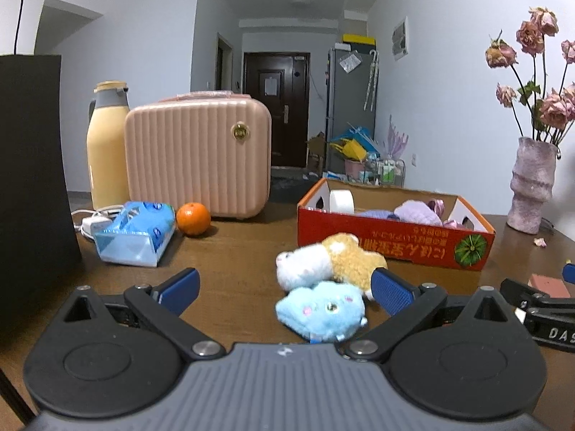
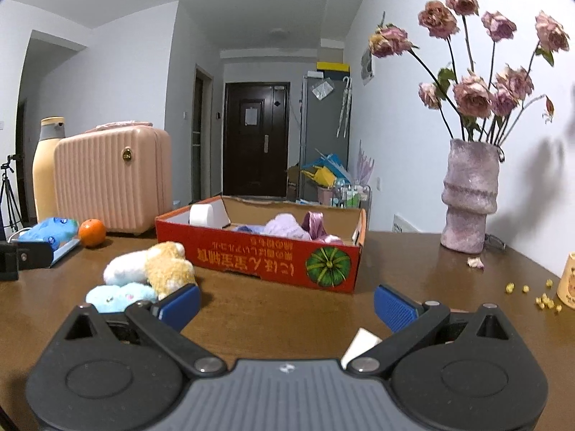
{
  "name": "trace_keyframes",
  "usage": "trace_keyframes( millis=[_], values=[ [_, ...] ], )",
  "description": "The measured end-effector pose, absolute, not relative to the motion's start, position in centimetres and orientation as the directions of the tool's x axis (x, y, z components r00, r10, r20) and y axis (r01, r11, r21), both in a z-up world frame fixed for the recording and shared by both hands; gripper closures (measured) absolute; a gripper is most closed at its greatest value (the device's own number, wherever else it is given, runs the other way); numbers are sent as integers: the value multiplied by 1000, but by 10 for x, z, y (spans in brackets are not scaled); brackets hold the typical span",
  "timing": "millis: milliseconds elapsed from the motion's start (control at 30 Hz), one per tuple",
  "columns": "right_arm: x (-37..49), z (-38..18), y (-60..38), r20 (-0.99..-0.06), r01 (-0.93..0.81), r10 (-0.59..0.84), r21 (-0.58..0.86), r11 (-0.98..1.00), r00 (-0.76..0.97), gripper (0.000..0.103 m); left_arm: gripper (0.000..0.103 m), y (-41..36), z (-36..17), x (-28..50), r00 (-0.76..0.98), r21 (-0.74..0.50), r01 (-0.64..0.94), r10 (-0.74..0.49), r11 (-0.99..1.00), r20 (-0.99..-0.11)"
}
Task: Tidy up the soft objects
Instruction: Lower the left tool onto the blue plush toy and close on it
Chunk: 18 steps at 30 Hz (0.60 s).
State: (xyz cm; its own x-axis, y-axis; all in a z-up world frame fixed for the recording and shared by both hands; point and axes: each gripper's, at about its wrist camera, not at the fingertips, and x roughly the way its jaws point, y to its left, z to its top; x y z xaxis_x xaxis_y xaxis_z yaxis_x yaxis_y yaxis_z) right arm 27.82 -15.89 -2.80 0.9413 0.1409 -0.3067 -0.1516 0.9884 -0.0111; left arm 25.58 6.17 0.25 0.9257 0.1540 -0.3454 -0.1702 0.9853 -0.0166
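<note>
A light blue plush (image 1: 321,309) lies on the brown table between the blue fingers of my left gripper (image 1: 285,289), nearer the right one; the jaws stand wide open and do not press it. Just behind it lies a white and tan plush (image 1: 329,259). The red cardboard box (image 1: 395,242) beyond them holds purple soft things (image 1: 417,212) and a white tape roll (image 1: 341,201). My right gripper (image 2: 286,301) is open over bare table in front of the box (image 2: 266,256). Both plushes, blue (image 2: 120,296) and white and tan (image 2: 151,265), lie at its left finger.
At the back left stand a pink ribbed case (image 1: 197,154), a cream flask (image 1: 106,147), an orange (image 1: 193,218) and a blue tissue pack (image 1: 134,231). A black bag (image 1: 32,179) walls the left. A vase of dried roses (image 2: 469,197) and a cup (image 2: 567,280) sit right.
</note>
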Motion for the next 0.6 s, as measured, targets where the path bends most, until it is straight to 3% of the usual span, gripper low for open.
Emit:
trace_keyframes(
  millis=[600],
  values=[
    [288,-35,-176,-348,-173,177,43,984,921,0,0,52,-25,281,878,12,-118,110,993,-466]
  ],
)
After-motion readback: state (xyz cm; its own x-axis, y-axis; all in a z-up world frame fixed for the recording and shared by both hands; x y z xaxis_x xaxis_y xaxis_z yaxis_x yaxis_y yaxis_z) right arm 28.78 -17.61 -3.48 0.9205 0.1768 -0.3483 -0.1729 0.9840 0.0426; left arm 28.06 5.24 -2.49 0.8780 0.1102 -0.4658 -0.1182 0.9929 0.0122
